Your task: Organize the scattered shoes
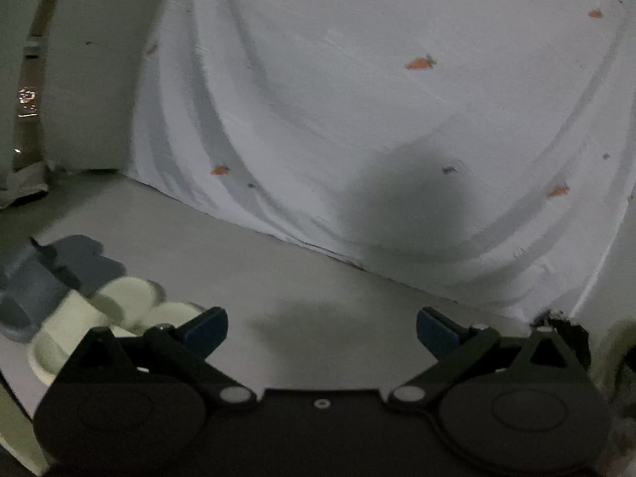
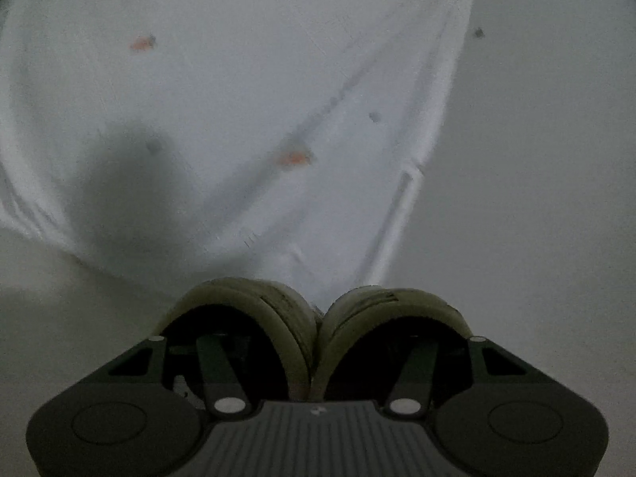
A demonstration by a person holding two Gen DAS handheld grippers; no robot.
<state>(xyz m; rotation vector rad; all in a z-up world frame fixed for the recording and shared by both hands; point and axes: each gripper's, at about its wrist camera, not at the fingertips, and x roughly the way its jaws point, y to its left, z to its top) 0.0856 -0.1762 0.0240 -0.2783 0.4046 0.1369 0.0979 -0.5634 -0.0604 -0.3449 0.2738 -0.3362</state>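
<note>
Black linkage arms of the left gripper (image 1: 322, 332) fill the bottom of the left wrist view, its blue-padded jaws spread wide with nothing between them, hanging over pale grey floor (image 1: 222, 246). At the far left of that view a brown strip (image 1: 30, 79) runs up along the wall, and crumpled grey cloth (image 1: 22, 189) sits at its foot. Lower down on the left, a pair of blue-grey slippers (image 1: 43, 278) lies on the floor, and just beside it, touching or nearly so, a pair of cream slippers (image 1: 99, 318) lies in line with them, partly hidden behind the gripper's left finger. Across the middle and right hangs a white bedsheet (image 1: 357, 99) printed with small orange carrots, draping down to the floor in long folds, with a dark round shadow falling on it. At the far right edge something pale and blurred shows beside the gripper; I cannot tell what it is.

Over at the right wrist view, the right gripper (image 2: 316, 353) has its jaws pushed into a pair of off-white shoes (image 2: 314, 318), one finger inside each opening, the two shoes pressed side by side with their inner walls pinched together between the fingers. The shoes sit up close to the camera, held in front of the same carrot-print sheet, with plain pale surface to the right of its hem.
</note>
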